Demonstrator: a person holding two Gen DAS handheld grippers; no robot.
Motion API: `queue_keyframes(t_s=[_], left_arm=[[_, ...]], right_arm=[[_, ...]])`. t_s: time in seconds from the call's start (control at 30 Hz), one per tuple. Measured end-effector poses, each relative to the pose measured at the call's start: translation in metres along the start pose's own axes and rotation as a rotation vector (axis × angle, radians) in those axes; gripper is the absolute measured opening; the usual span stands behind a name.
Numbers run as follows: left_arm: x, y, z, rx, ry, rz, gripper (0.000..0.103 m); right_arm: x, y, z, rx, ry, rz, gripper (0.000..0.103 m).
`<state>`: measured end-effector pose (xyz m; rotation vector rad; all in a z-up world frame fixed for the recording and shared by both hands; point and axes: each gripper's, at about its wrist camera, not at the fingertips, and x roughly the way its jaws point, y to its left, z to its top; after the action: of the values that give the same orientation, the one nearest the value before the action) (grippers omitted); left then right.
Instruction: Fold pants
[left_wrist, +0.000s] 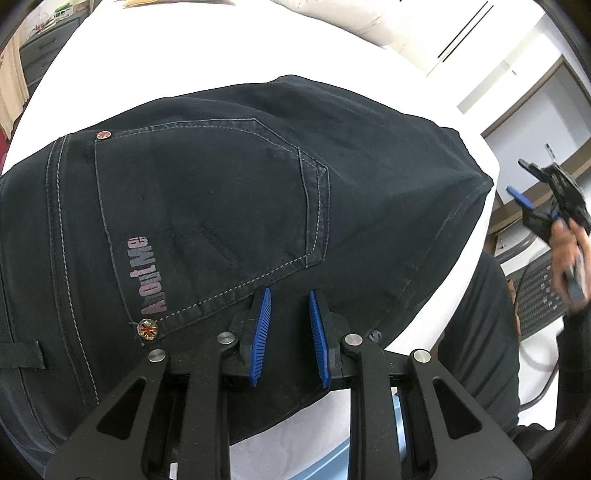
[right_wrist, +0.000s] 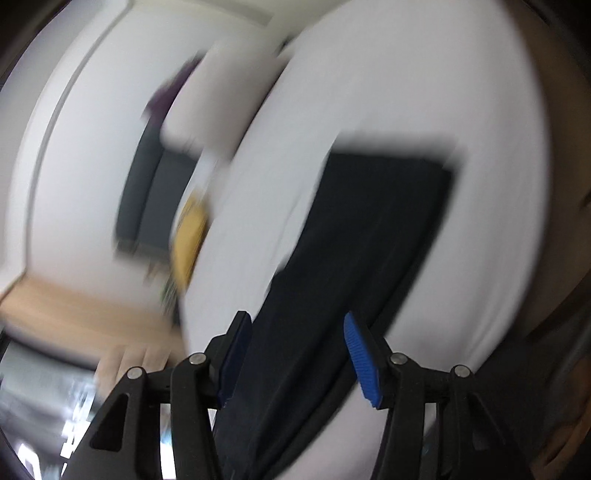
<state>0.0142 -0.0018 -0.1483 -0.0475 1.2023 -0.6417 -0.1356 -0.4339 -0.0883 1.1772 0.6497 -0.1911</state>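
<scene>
Dark navy jeans (left_wrist: 229, 192) lie folded on a white table (left_wrist: 184, 62), back pocket up with a printed logo and rivets. My left gripper (left_wrist: 290, 295) hovers low over the near edge of the jeans below the pocket, jaws open and empty. My right gripper (left_wrist: 532, 206) is in the air off the table's right end, held in a hand. In the blurred right wrist view the right gripper (right_wrist: 295, 325) is open and empty, with the jeans (right_wrist: 369, 240) stretching away on the table (right_wrist: 480, 110).
A keyboard (left_wrist: 543, 291) and a desk sit to the right beyond the table. A pale cushion (left_wrist: 332, 14) lies at the far side. A yellow object (right_wrist: 190, 236) and a dark cabinet (right_wrist: 147, 195) show blurred beyond the table edge.
</scene>
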Motion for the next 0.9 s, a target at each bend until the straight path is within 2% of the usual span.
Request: queue_keyframes(t_s=[0.17, 0.2, 0.3, 0.37, 0.57, 0.67, 0.73, 0.9], left_arm=[[-0.006, 0.004, -0.004, -0.006, -0.006, -0.003, 0.021], [-0.007, 0.005, -0.004, -0.008, -0.006, -0.004, 0.021], [-0.007, 0.005, -0.003, -0.014, -0.007, -0.004, 0.021], [-0.008, 0.005, -0.002, -0.019, -0.009, -0.006, 0.021], [-0.009, 0.007, -0.001, -0.022, -0.012, -0.011, 0.021], [-0.008, 0.007, -0.001, -0.023, -0.011, -0.011, 0.021], [-0.009, 0.007, -0.001, -0.021, -0.01, -0.011, 0.021], [-0.01, 0.004, -0.001, 0.0, 0.004, -0.008, 0.021]], right_arm=[[0.063, 0.022, -0.087, 0.043, 0.288, 0.129, 0.057], [0.078, 0.024, -0.102, 0.054, 0.34, 0.132, 0.054], [0.105, 0.02, -0.127, 0.089, 0.418, 0.088, 0.052], [0.114, 0.017, -0.136, 0.093, 0.432, 0.053, 0.051], [0.134, 0.015, -0.138, 0.12, 0.465, 0.061, 0.049], [0.147, 0.021, -0.14, 0.123, 0.472, 0.058, 0.033], [0.157, 0.022, -0.145, 0.121, 0.493, 0.047, 0.009], [0.145, 0.015, -0.146, 0.101, 0.489, 0.029, 0.004]])
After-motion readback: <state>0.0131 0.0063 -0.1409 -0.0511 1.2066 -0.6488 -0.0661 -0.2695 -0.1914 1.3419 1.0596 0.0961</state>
